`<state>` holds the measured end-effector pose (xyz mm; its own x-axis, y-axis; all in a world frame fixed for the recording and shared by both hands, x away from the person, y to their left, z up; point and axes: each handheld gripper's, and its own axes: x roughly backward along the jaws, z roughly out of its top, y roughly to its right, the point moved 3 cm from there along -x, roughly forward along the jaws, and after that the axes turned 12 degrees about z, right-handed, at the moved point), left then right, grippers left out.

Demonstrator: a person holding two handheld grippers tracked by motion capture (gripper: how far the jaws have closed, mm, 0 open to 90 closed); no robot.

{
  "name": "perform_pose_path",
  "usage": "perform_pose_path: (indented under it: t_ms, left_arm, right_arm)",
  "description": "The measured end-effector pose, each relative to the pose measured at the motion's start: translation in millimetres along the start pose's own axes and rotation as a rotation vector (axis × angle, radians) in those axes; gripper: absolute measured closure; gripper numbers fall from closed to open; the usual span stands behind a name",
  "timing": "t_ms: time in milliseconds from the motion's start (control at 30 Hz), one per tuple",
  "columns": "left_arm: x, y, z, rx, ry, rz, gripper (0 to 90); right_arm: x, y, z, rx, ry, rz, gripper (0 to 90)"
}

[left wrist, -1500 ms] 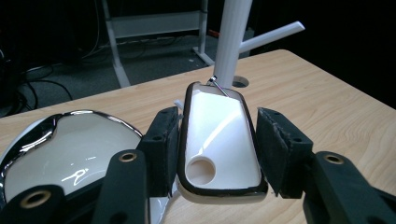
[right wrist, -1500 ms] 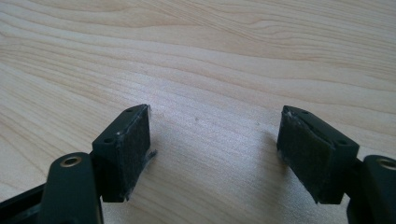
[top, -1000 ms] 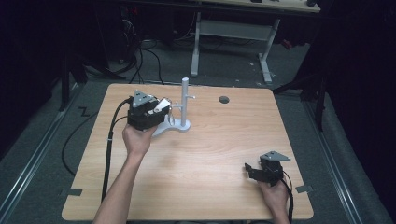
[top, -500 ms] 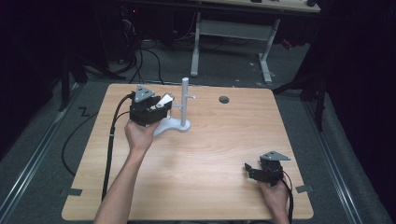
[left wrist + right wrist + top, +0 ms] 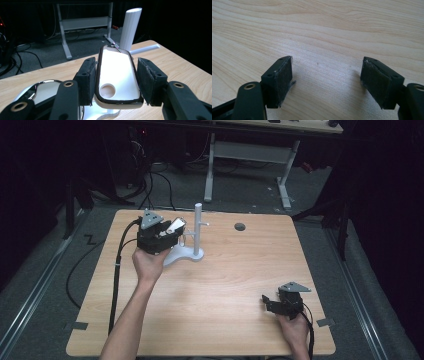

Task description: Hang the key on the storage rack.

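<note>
1. Left tool (image 5: 172,232), near the table's (image 5: 225,285) far-left corner, clamps a white tag (image 5: 117,75) beside the white stand (image 5: 192,245).
2. Left gripper view: tag's round hole, stand's post behind.
3. Right tool (image 5: 267,302), jaws spread, holds nothing near the near-right edge; bare table between.

— What colours am I getting on my feed?

— My left gripper (image 5: 113,82) is black and grips a white tag (image 5: 117,75) with a dark rim. The stand (image 5: 195,237) is plain white.

— And the rest?

— The counter (image 5: 230,285) is pale wood with wavy grain; my right gripper (image 5: 327,85) is black, its pads dark grey.
</note>
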<state>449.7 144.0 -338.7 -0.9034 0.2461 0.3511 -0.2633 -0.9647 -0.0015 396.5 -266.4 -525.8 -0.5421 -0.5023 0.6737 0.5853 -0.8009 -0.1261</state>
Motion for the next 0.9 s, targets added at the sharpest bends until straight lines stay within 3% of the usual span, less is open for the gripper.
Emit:
perform_pose_path:
  t_ms: [367,900]
  left_arm:
    - [13.7,2.9,3.6,-0.021,0.023,-0.014,50.9]
    - [2.4,2.0,7.6,-0.015,0.020,0.001,50.9]
  right_arm:
    - [-0.1,0.2,0.0,0.002,0.000,0.000,25.6]
    - [-0.1,0.3,0.0,0.002,0.000,0.000,25.6]
